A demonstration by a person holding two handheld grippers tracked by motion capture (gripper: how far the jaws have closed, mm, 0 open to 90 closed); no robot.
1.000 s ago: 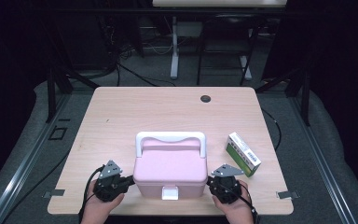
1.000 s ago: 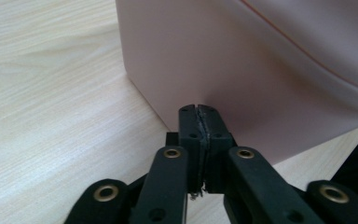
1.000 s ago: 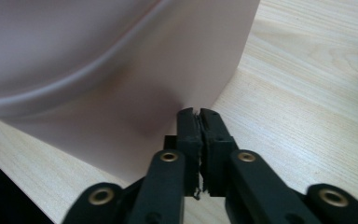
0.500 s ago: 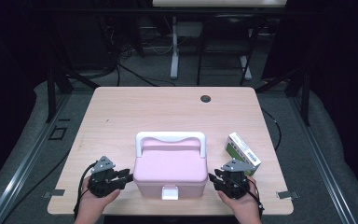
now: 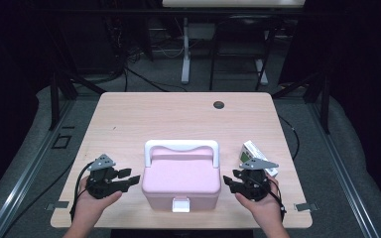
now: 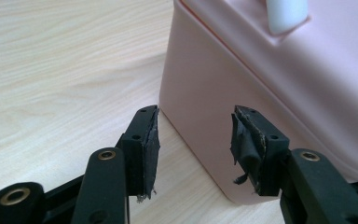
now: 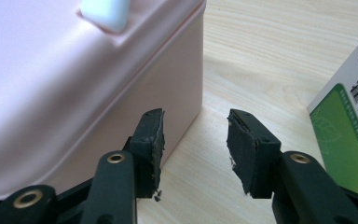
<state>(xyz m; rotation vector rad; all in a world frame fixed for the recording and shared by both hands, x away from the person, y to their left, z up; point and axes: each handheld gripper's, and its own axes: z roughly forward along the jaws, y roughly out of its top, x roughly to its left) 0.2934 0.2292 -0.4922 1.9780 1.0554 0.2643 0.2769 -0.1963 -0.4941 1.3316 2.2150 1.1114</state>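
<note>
Near the table's (image 5: pixel 129 119) front edge, the left tool (image 5: pixel 131 178) and right tool (image 5: pixel 226 182) flank the pink box (image 5: pixel 181 179), jaws just opened, gripping nothing. The right hand (image 5: pixel 260 208) and its tool half hide the green-and-white carton (image 5: pixel 248 152).

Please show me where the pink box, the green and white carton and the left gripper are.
pink box (image 5: pixel 181 179): high view, middle of the lid.
green and white carton (image 5: pixel 250 151): high view, its top face.
left gripper (image 5: pixel 129 176): high view, midway between its fingertips.
</note>
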